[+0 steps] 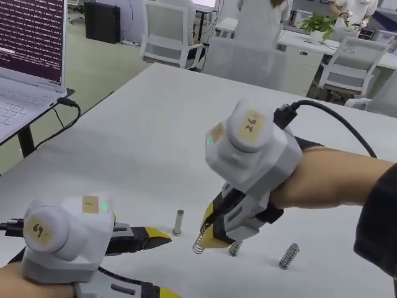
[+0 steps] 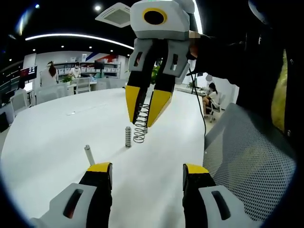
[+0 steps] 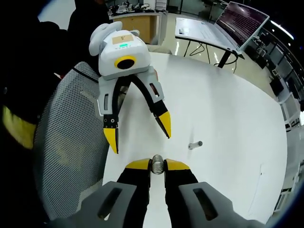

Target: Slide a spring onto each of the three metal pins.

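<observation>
Spring (image 3: 157, 164) pinched in right claw (image 2: 142, 118); left claw (image 2: 147, 170) agape

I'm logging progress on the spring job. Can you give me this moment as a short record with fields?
left gripper: open, empty, low over the table
right gripper: shut on a spring, jaws pointing down
held spring: hangs between the jaws, lower end near the table
bare pin: upright, no spring on it, between the two grippers
other springs: two, upright, apart; pins inside cannot be told
surface: white table
remaining: held spring not yet on the bare pin
</observation>
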